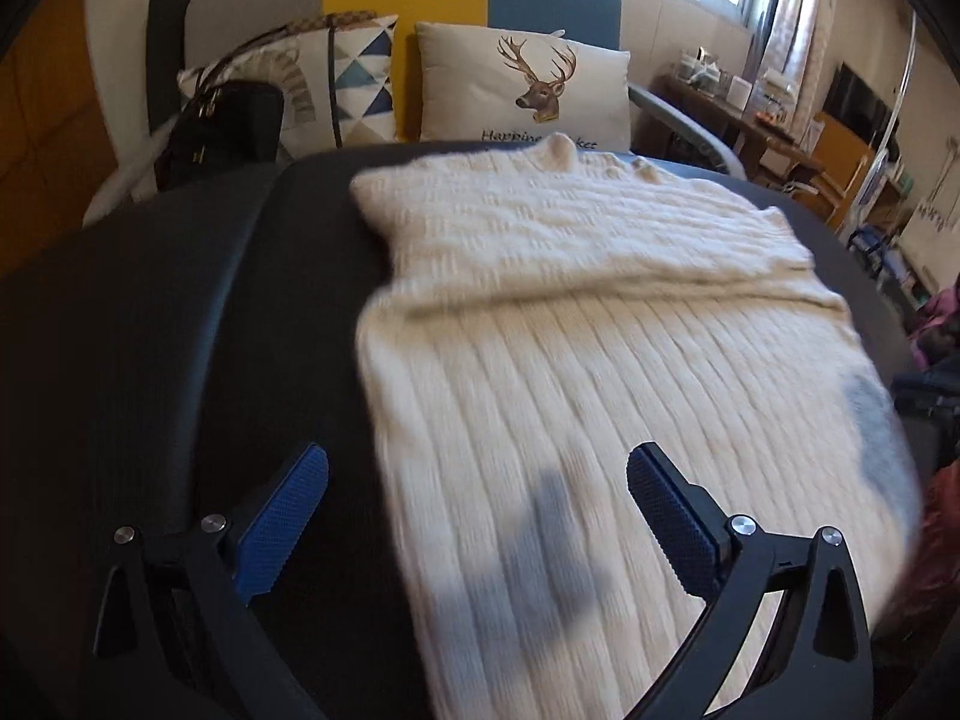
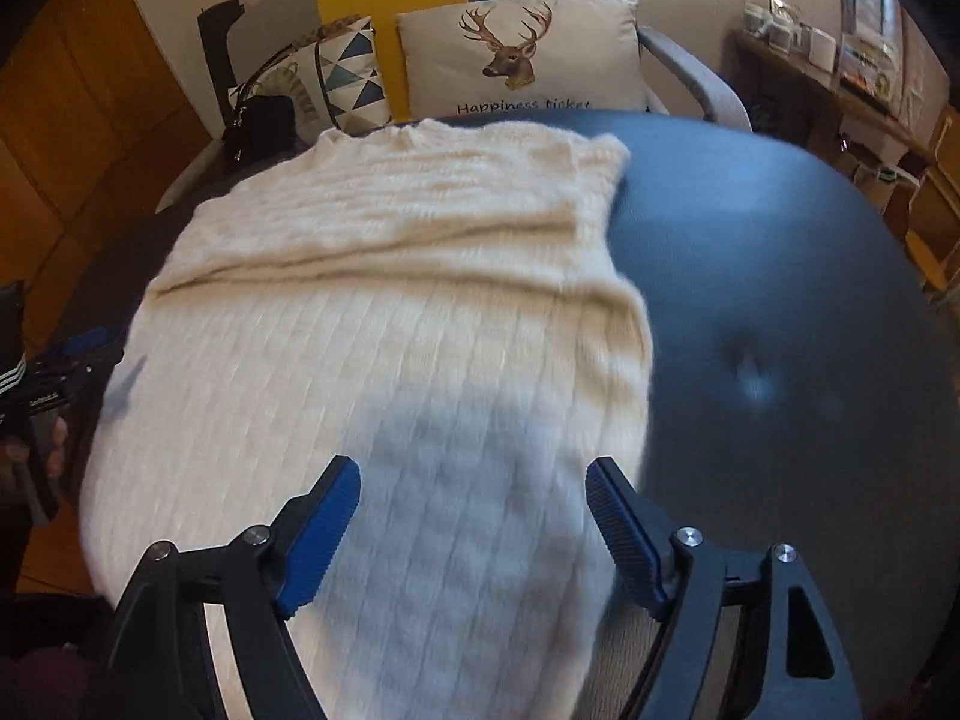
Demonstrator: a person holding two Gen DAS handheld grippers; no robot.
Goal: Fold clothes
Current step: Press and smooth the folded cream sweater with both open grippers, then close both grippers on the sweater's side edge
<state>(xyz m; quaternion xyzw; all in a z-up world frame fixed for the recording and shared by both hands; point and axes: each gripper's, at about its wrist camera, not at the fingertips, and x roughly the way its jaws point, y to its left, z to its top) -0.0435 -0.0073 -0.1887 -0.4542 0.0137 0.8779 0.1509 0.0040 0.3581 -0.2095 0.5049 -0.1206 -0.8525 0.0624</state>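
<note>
Across the dark, rounded leather-look table top, a cream ribbed-knit sweater is lying flat, its long axis running straight away from both tools toward the sofa. Its far part is lying doubled over the near part, making a crosswise ridge, so the garment is sitting partly folded; whether more folds are wanted I cannot judge from this alone.

The left gripper is hovering over the sweater's left edge, jaws spread wide, gripping nothing, its left blue pad over bare table and its right pad over knit. The right gripper is hanging likewise over the right edge, wide open and empty, its right pad at the cloth's border. Each tool is lying nearest its own side of the near hem, so a two-handed lift of that hem would be falling naturally to both.

Behind, a pale cushion printed with a stag's head is reading "Happiness ticket", the second word partly hidden. Beside it a cushion with blue triangles and a black handbag are resting; no brand is legible.
</note>
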